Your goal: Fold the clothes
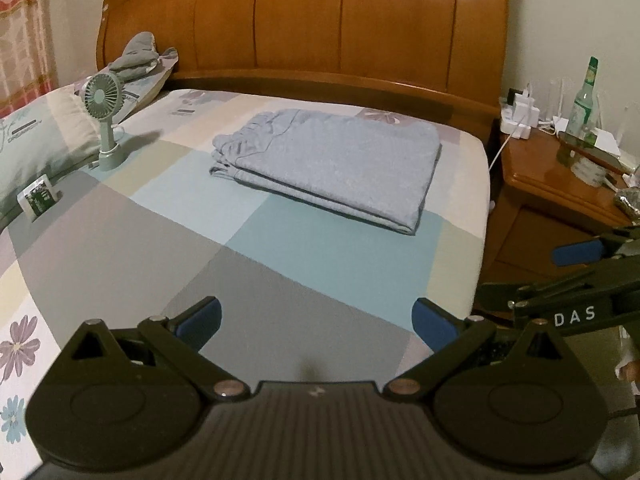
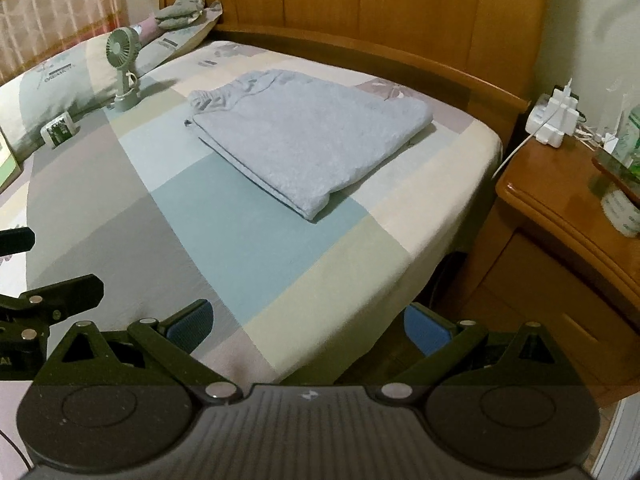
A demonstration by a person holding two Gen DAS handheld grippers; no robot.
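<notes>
Claws, left gripper (image 1: 316,322) and right gripper (image 2: 306,324), gaped wide, empty; folded garment (image 1: 332,160) lay ahead, so we judged any smoothing should stay light.

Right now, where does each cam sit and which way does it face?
Left wrist: on the left gripper, low over the bed's near end, facing the headboard; its own open fingers show, the right gripper at the right edge.
Right wrist: on the right gripper near the bed's right edge, same heading; its open fingers show, the left gripper's at left.
Shared: folded grey garment, green fan, nightstand.
</notes>
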